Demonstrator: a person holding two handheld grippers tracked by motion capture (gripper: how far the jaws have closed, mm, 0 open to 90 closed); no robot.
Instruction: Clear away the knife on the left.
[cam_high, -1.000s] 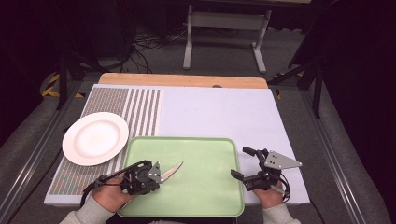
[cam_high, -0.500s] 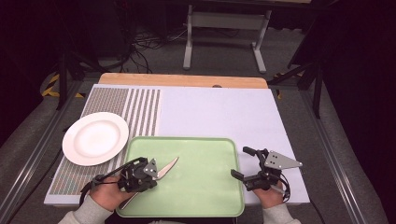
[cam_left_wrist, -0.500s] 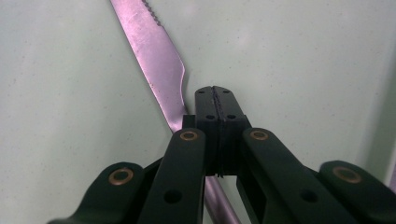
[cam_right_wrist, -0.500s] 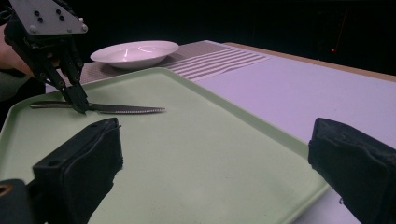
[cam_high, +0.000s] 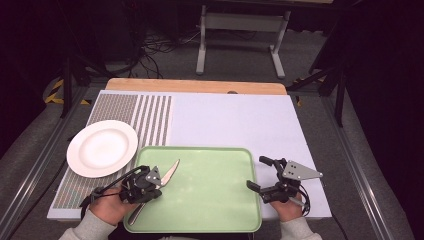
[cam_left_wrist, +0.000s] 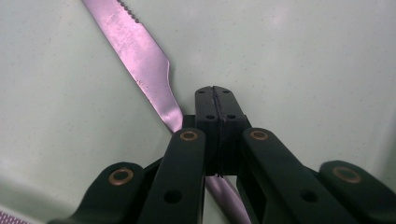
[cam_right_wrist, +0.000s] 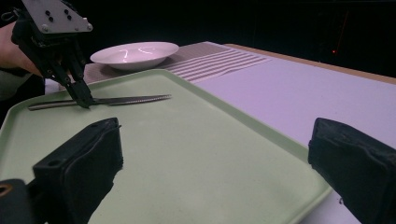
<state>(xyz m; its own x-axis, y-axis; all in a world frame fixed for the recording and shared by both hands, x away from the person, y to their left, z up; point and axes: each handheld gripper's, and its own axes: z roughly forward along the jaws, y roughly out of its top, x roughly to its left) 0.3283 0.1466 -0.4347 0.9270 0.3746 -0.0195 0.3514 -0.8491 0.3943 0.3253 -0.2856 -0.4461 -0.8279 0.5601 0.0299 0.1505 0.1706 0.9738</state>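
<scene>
Left gripper (cam_high: 150, 181) sits low over the left part of the green tray (cam_high: 215, 210); its jaws are pressed together tip to tip. The knife (cam_left_wrist: 140, 56) passes under and beside the closed tips, and I cannot tell whether they actually pinch it. In the right gripper view the left gripper (cam_right_wrist: 84, 98) touches down on the knife (cam_right_wrist: 126, 100) about mid-length, and the knife lies flat on the tray (cam_right_wrist: 261, 135), serrated blade pointing away from the hand. Right gripper (cam_high: 260, 175) hovers just off the tray's right edge over the counter (cam_high: 240, 120), jaws wide apart, nothing between them. White plate (cam_high: 102, 148) rests on the striped mat (cam_high: 150, 112), left of the tray, near its corner.
</scene>
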